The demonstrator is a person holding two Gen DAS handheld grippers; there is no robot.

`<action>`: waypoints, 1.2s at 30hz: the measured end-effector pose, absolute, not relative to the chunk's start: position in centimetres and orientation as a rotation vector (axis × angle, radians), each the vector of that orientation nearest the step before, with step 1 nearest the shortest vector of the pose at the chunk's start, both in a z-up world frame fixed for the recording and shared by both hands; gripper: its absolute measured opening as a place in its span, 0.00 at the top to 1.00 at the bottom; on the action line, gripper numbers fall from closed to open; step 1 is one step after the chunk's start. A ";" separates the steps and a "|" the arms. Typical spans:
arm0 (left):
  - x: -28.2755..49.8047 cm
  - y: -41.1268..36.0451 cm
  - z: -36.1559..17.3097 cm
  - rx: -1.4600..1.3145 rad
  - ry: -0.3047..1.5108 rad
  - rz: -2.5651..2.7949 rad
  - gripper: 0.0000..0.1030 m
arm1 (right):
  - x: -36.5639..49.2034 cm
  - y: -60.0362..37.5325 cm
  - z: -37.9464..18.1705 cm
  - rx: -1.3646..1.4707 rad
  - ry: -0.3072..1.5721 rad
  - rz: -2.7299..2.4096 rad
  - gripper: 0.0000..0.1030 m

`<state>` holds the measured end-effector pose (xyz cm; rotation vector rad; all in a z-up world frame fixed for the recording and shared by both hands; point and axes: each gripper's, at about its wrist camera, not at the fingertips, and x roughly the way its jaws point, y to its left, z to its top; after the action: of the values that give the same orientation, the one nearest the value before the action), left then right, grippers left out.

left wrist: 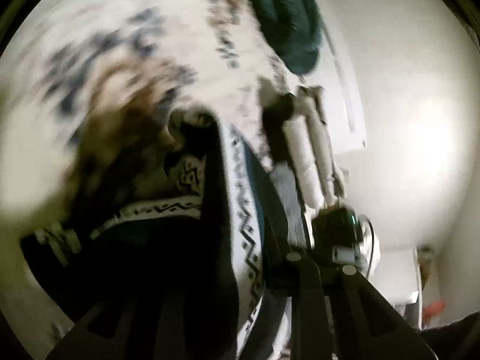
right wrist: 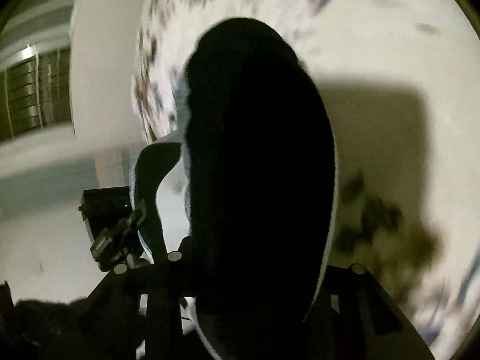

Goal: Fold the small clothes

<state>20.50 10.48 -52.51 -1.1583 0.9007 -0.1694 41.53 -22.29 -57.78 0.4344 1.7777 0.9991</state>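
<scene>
A small dark garment with a white zigzag-patterned band (left wrist: 243, 210) hangs in front of the left wrist camera, pinched in my left gripper (left wrist: 240, 264), which is shut on it. In the right wrist view the same garment (right wrist: 258, 165) fills the middle as a black mass with a light blue-white edge, and my right gripper (right wrist: 240, 270) is shut on it. The other gripper shows in each view, on the right in the left wrist view (left wrist: 339, 234) and on the left in the right wrist view (right wrist: 114, 228). The fingertips are hidden by cloth. Both views are motion-blurred.
A white bedspread with blue and brown floral print (left wrist: 120, 45) lies beneath, also seen in the right wrist view (right wrist: 375, 30). A dark green garment (left wrist: 285, 15) lies on it at the far side. A white wall (left wrist: 405, 120) and a window with blinds (right wrist: 30, 96) are beside the bed.
</scene>
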 end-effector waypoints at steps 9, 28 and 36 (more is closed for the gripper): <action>26.3 0.7 -56.2 -0.892 1.331 -0.483 0.73 | 29.1 -35.5 -56.6 0.793 1.619 0.464 0.55; 18.4 4.3 -52.5 -0.918 1.117 -0.175 0.90 | 28.7 -40.0 -53.4 0.676 1.582 0.401 0.28; 15.5 6.8 -56.0 -1.014 1.188 -0.107 0.84 | 31.1 -37.4 -52.9 0.526 1.594 0.408 0.26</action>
<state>15.55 6.85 -56.01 -1.0144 1.1882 -0.1074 31.10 -37.43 -52.93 0.5258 1.5936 0.4076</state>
